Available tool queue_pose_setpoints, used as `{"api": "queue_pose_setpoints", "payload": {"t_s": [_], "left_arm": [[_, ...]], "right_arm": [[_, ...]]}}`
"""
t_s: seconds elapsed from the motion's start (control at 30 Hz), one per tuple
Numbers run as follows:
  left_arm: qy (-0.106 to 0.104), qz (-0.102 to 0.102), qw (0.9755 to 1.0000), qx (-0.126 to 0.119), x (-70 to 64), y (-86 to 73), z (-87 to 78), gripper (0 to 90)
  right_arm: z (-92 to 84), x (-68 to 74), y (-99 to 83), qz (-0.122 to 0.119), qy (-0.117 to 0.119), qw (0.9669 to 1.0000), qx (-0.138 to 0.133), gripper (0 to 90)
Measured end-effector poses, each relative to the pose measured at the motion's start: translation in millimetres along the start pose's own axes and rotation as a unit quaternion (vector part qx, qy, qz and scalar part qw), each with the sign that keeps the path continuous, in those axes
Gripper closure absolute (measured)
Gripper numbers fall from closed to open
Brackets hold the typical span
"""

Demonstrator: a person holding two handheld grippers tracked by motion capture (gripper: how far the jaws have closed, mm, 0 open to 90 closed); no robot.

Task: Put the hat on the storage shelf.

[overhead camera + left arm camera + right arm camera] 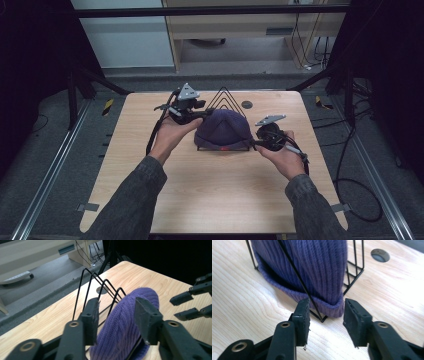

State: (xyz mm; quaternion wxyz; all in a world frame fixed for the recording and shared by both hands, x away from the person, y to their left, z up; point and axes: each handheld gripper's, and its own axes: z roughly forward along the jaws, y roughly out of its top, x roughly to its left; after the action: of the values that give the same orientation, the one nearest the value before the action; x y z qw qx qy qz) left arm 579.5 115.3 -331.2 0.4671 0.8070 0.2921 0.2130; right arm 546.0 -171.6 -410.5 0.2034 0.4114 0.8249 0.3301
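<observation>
High overhead view; two close jaw-level views (shared: purple hat [222, 129]).

the beanie [222, 129] sits draped over the wire rack [223, 98], which stands on the table [200, 200] toward its far edge. my left gripper [197, 114] is at the beanie's left, my right gripper [255, 142] at its right, low by the hem. a round cable port [246, 104] lies in the tabletop just behind and right of the rack.
</observation>
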Motion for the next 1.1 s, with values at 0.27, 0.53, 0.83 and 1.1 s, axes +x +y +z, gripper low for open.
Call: {"api": "queue_pose_setpoints", "payload": {"t_s": [0.27,0.53,0.83,1.1], "left_arm": [[0.004,0.006,0.9997,0.021,-7.6,-8.6,-7.4,41.6],[-0.004,-0.013,0.9988,0.047,-15.5,-10.2,-11.6,23.6],[-0.002,-0.026,0.9983,0.051,-17.9,-24.6,-17.7,13.4],[-0.007,-0.033,0.9982,0.049,-19.4,-36.9,-29.2,11.1]], "right_arm": [[-14.6,3.2,1.8,0.010,-0.017,0.9996,-0.018,46.6],[-20.4,8.8,0.9,0.020,-0.021,0.9991,-0.030,35.3],[-26.3,16.2,1.4,0.032,-0.021,0.9981,-0.049,24.0],[-32.4,24.0,3.1,0.034,-0.011,0.9976,-0.059,16.5]]}}
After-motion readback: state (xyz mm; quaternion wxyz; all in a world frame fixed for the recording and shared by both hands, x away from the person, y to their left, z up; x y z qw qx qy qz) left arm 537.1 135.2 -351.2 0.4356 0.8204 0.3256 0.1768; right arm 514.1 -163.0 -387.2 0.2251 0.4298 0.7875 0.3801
